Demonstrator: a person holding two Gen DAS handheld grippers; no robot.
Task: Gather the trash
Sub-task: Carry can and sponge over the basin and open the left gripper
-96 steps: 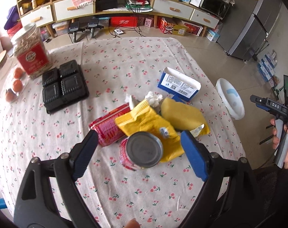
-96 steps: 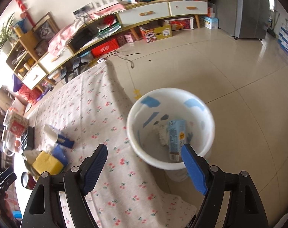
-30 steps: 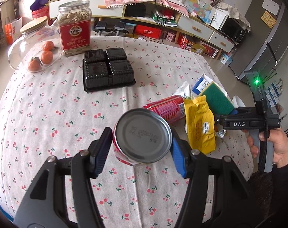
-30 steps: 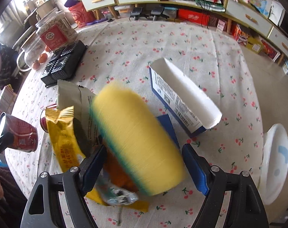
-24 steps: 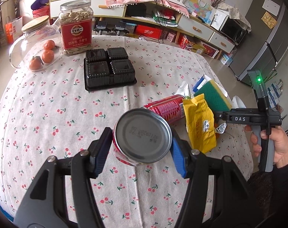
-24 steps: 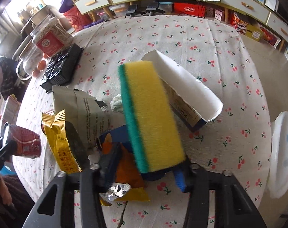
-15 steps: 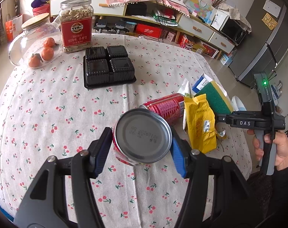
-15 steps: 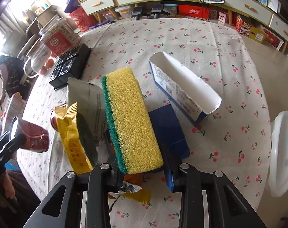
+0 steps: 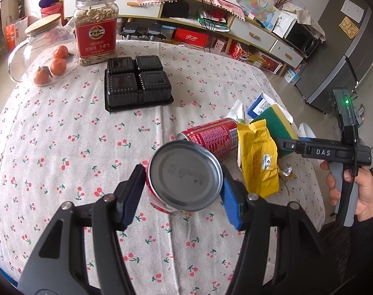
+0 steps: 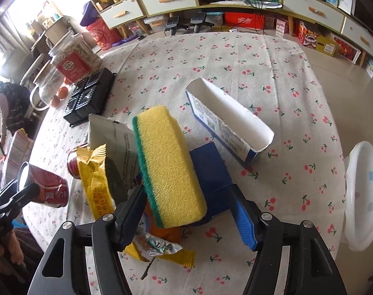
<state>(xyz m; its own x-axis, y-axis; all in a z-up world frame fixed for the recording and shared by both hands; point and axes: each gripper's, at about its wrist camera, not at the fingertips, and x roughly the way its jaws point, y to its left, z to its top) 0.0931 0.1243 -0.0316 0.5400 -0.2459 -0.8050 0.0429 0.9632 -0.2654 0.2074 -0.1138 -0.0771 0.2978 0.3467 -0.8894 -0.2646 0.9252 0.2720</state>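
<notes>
We hold the left hand-held gripper (image 9: 184,194) pinched on a red can (image 9: 185,175), both blue pads pressed against its sides. The can's grey end disc faces the camera, and the can is lifted clear of the worktop (image 9: 63,147), which is covered by a cherry-print cloth.

Beyond this gripper's fingertips and slightly to the right, a second red can (image 9: 211,139) lies on its side. A yellow snack wrapper (image 9: 257,157) lies just beside it, further right. Far ahead sits a black four-cell tray (image 9: 137,81). Ahead and to the left stand a red-labelled jar (image 9: 96,30) and a glass container holding oranges (image 9: 42,54).

The right hand-held gripper (image 10: 191,211) is opening. A yellow sponge with a green scouring layer (image 10: 169,164) stands between its jaws. The left pad lies against the green edge; the right pad stands apart from the sponge, so we do not read this as a grip. A blue box (image 10: 211,174) lies directly behind the sponge. An opened white-and-blue carton (image 10: 230,125) lies ahead and to the right. Crumpled foil wrappers (image 10: 159,244) lie under the left finger. A white bin (image 10: 361,196) stands off the worktop edge, far right of this gripper.
</notes>
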